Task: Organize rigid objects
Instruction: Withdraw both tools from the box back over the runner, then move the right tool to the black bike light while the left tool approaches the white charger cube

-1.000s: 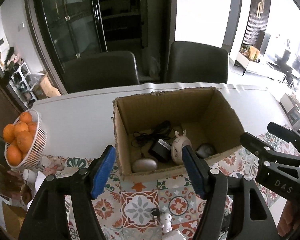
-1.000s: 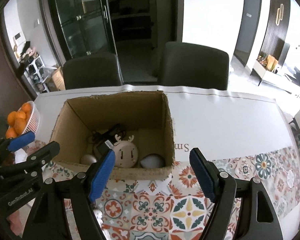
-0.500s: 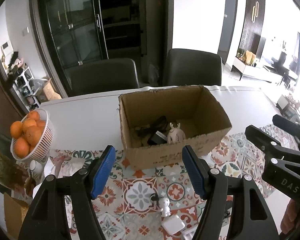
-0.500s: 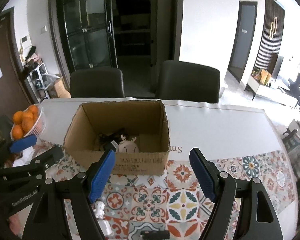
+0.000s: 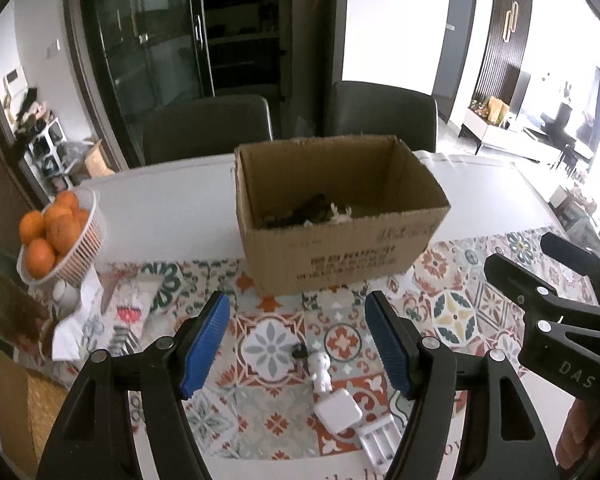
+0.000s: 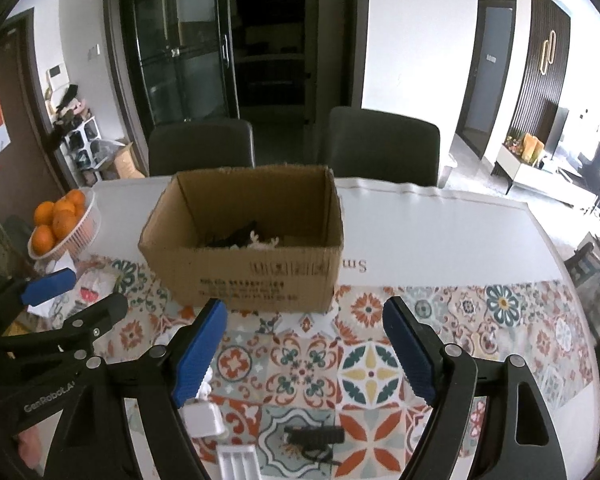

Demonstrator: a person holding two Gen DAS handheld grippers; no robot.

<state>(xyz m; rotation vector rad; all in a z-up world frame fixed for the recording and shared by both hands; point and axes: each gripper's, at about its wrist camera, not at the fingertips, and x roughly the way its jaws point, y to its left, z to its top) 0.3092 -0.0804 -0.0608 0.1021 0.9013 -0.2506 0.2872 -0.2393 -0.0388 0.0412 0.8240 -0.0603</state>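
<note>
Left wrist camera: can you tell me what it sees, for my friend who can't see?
An open, empty left gripper hovers over small white gadgets on a patterned tablecloth. Behind them stands an open cardboard box, with a basket of oranges at left.

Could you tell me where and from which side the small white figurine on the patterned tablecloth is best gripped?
Probably from above, with the left gripper, closing across the body of the figurine. It lies flat on the tablecloth, a black keyring at its far end and a white charger close by its near end, so only its flanks look free.
</note>
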